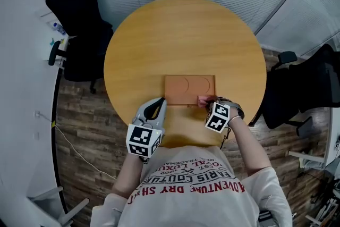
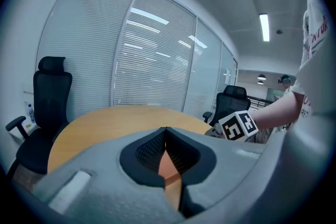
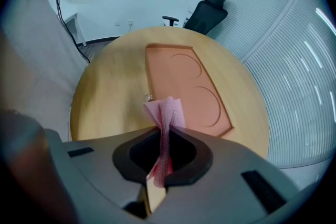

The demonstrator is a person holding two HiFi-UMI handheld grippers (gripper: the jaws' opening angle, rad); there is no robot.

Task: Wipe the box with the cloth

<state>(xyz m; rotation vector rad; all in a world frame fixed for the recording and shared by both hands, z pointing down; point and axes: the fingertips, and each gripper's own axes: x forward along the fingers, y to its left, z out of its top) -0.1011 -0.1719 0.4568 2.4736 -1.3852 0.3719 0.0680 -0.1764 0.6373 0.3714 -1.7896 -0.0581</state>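
Currently the right gripper (image 1: 204, 102) pinches the pink cloth (image 3: 167, 113) at the 5 o'clock corner of the box (image 1: 183, 87). The left gripper (image 1: 158, 105), jaws closed on nothing, sits at 7 o'clock. Best practice: press the cloth flat and sweep toward 12 o'clock.

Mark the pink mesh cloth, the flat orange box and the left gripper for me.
Pink mesh cloth (image 3: 167, 113), right gripper view, on the fold sticking out past the jaws.
Flat orange box (image 1: 189, 89), head view, middle of its top face.
Left gripper (image 1: 159, 101), head view, between its fingertips.
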